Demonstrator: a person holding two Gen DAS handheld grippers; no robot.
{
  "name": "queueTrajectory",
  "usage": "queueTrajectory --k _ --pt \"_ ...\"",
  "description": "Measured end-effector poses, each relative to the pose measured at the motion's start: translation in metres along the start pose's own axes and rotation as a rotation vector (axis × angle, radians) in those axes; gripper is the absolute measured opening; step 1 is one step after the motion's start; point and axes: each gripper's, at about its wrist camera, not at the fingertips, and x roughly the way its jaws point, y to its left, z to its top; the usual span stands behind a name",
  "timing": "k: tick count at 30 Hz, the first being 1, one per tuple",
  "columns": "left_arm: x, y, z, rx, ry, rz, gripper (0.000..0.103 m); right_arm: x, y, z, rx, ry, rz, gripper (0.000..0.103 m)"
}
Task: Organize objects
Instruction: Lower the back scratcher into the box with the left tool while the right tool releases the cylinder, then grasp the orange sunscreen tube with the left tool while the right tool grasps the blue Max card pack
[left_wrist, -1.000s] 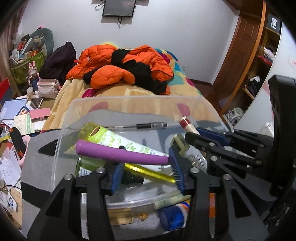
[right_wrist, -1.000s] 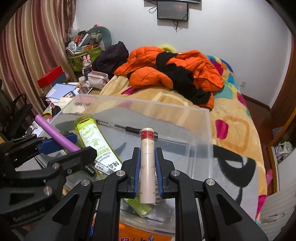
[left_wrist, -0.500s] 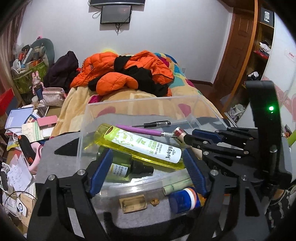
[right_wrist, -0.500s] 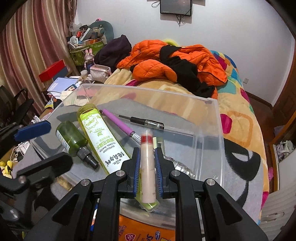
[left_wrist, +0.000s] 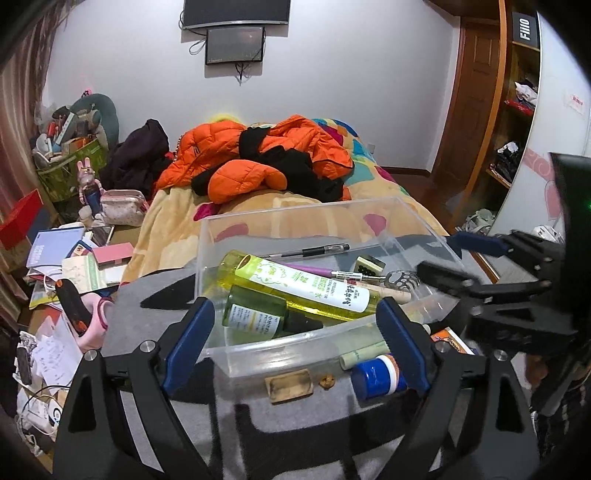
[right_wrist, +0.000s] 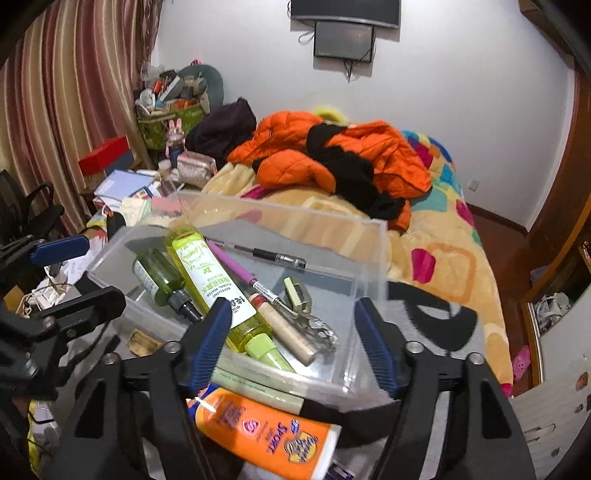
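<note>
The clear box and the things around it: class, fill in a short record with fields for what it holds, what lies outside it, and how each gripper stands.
container: clear box on a grey mat
inside: yellow bottle, dark green bottle, black pen, purple pen, beige tube
outside, near side: orange sunscreen tube, blue-capped tube
left gripper: open, nothing held, jaws just opened
right gripper: open, nothing held, jaws just opened

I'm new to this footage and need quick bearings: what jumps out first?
The clear plastic bin on the grey mat, holding a yellow-green bottle, pens and a beige tube. Behind it, orange jackets are heaped on the bed. An orange sunscreen tube lies just before the bin.
</note>
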Motion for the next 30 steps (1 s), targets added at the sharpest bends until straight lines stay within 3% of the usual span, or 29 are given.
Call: queueTrajectory --k 2,6,11,22,30 --pt "-0.003 0.0 -0.003 0.005 -0.003 0.003 0.093 -0.012 -0.003 -0.002 0.0 -0.021 -0.012 0.068" --pt "-0.007 -0.003 -0.01 0.02 0.004 0.011 0.093 -0.032 -0.013 -0.01 0.014 -0.053 -0.03 0.081" --pt "-0.005 -0.005 -0.023 0.031 0.037 0.009 0.093 -0.045 -0.025 -0.028 0.032 -0.046 -0.053 0.081" --pt "0.019 -0.048 -0.04 0.104 0.126 -0.07 0.093 -0.021 -0.043 -0.093 0.139 0.12 -0.051 0.081" --pt "0.048 -0.092 -0.038 0.222 0.172 -0.158 0.093 -0.016 -0.063 -0.119 0.224 0.166 -0.022 0.08"
